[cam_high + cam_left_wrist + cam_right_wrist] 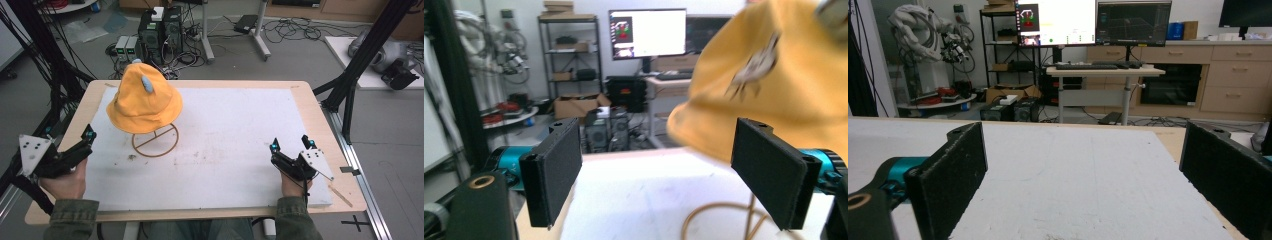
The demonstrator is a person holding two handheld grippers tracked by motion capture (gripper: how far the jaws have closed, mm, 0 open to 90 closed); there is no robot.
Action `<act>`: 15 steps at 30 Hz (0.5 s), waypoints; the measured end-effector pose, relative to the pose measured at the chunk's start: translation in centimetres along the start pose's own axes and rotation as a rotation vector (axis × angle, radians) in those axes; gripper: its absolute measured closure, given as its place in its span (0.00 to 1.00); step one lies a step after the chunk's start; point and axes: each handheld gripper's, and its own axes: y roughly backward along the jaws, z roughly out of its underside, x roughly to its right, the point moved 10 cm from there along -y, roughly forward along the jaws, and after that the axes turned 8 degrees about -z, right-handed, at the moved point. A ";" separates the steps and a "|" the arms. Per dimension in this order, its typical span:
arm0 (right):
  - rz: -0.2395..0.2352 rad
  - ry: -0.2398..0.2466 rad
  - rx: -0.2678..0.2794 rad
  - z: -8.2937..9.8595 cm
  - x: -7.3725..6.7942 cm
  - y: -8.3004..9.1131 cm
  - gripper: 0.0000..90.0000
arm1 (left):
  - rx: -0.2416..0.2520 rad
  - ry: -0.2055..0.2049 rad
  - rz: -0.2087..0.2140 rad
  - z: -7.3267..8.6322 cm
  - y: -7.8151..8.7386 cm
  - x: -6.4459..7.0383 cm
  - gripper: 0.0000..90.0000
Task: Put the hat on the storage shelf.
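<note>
Black jaws of the left gripper stand wide apart at the near left edge of the table, holding nothing. Just beyond it, in the far left part of the white mat, a yellow bucket hat sits on a wire stand with a round base. At the near right, well apart from the hat, the right gripper rests with its jaws spread, empty too.

Both grippers are black with teal fittings near the flat rectangular jaws. Each, left gripper and right gripper, carries a grey triangular plate. The sleeves are olive green.
</note>
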 end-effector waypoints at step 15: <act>0.015 -0.013 -0.015 0.6 0.2 0.2 0.05 | -0.062 -0.015 -0.049 7.7 -1.0 -1.2 0.23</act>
